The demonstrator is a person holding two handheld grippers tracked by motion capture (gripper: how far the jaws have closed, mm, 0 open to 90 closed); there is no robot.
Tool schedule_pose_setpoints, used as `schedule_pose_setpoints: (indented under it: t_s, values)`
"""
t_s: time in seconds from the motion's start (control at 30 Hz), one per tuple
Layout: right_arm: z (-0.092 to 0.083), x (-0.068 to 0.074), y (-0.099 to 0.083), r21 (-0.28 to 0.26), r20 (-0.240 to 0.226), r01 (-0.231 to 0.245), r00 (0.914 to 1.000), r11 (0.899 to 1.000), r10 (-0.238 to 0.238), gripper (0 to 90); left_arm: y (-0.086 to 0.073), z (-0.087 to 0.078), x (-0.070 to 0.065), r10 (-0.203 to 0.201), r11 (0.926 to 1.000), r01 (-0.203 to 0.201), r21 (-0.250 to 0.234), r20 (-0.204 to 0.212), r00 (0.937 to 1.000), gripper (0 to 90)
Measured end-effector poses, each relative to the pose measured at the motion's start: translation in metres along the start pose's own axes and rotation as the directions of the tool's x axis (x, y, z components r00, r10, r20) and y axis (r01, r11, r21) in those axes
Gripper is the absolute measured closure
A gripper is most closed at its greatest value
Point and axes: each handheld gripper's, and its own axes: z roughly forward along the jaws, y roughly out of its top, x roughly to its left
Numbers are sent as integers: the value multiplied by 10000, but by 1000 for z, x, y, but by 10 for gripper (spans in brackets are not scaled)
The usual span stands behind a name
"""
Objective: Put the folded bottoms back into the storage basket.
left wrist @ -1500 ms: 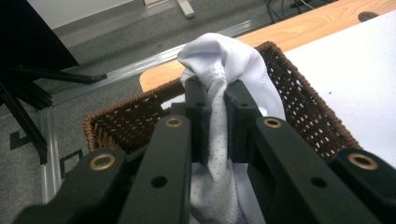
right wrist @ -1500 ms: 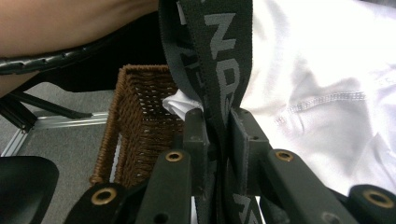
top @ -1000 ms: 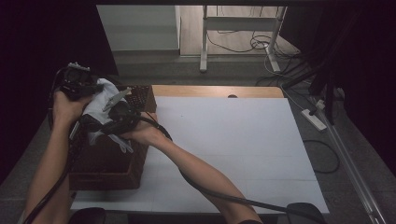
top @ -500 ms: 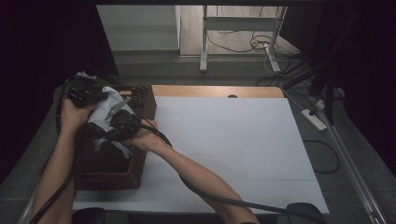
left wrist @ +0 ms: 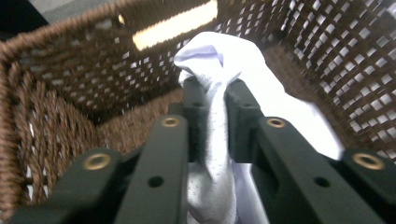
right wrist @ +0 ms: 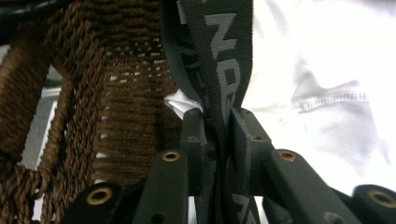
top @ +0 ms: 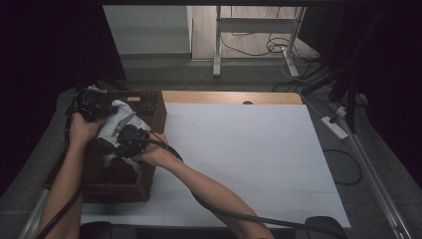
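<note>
A white garment [top: 119, 118] hangs over a brown woven basket [top: 149, 110] at the table's left. My left gripper [left wrist: 215, 95] is shut on a fold of the white cloth [left wrist: 219, 121], inside the basket [left wrist: 70, 116]. My right gripper [right wrist: 217, 122] is shut on the garment's dark elastic waistband [right wrist: 224, 60] with grey lettering; the white cloth [right wrist: 322, 79] spreads to its right and the basket wall [right wrist: 112, 93] stands to its left. In the high view the left gripper [top: 92, 103] is at the basket's far left and the right gripper [top: 127, 139] sits nearer, over its middle.
A white sheet [top: 249, 159] covers the table to the right of the basket, with a wooden edge [top: 229, 97] at the far side. Cables [top: 343, 169] and a power strip [top: 336, 127] lie on the floor at right. A metal stand [top: 256, 35] is beyond the table.
Both grippers, holding the garment, have shifted right and down toward the basket. The garment now sits lower, over the basket's opening.
</note>
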Motion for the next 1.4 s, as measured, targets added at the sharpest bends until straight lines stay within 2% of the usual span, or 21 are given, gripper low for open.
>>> schedule_pose_setpoints:
  t_s: [0.07, 0.13, 0.2, 0.3, 0.37, 0.47, 0.57, 0.6, 0.73, 0.83, 0.9, 1.0, 1.23, 1.4]
  values:
    - [0, 2, 1, -104, -156, 12, 9999, 9999, -14, 625, -3, 2, 1, -162, 9999, 163, 44, -251, 9996, 569]
    - [-4, 2, 2, -400, -105, -79, 9999, 9992, 74, 531, -5, 0, 5, -457, 9989, 454, -111, -243, 9987, 460]
    - [-8, 0, 3, -580, 4, -208, 9998, 9981, 208, 449, -7, -2, 7, -657, 9976, 647, -249, -407, 9970, 352]
    - [-14, -5, 3, -772, 25, -570, 9984, 9954, 574, 366, -10, -5, 10, -965, 9944, 957, -439, -162, 9952, 288]
    - [-18, -9, 2, -793, 27, -783, 9969, 9938, 788, 331, -11, -7, 10, -1023, 9937, 1013, -481, -194, 9946, 255]
    - [-22, -12, -1, -784, 99, -1033, 9945, 9916, 1044, 273, -13, -9, 9, -1179, 9913, 1184, -577, 127, 9929, 191]
    - [-26, -15, -3, -880, 59, -1259, 9919, 9881, 1269, 194, -14, -12, 6, -1211, 9902, 1233, -662, 357, 9920, 140]
    - [-28, -16, -3, -857, 46, -1306, 9913, 9877, 1314, 194, -15, -13, 5, -1204, 9900, 1232, -687, 438, 9918, 124]
    - [-33, -16, -6, -782, 43, -1277, 9917, 9887, 1284, 101, -18, -16, 1, -1348, 9867, 1415, -797, 843, 9873, 66]
    - [-38, -16, -7, -740, -49, -1339, 9910, 9882, 1339, 36, -21, -19, -3, -1372, 9859, 1453, -827, 969, 9858, 22]
    - [-43, -16, -9, -676, -149, -1387, 9903, 9880, 1380, 26, -25, -23, -7, -1403, 9836, 1522, -966, 1197, 9828, 17]
    - [-46, -16, -11, -594, -81, -1357, 9907, 9890, 1355, 22, -28, -26, -12, -1357, 9809, 1520, -1211, 1333, 9817, 11]
    - [-57, -18, -19, -522, 118, -1443, 9893, 9882, 1451, 0, -33, -34, -27, -958, 9809, 1155, -1562, 1286, 9871, 0]
    - [-64, -20, -27, -517, 245, -1560, 9872, 9864, 1575, 0, -37, -35, -36, -710, 9832, 931, -1569, 1409, 9875, 0]
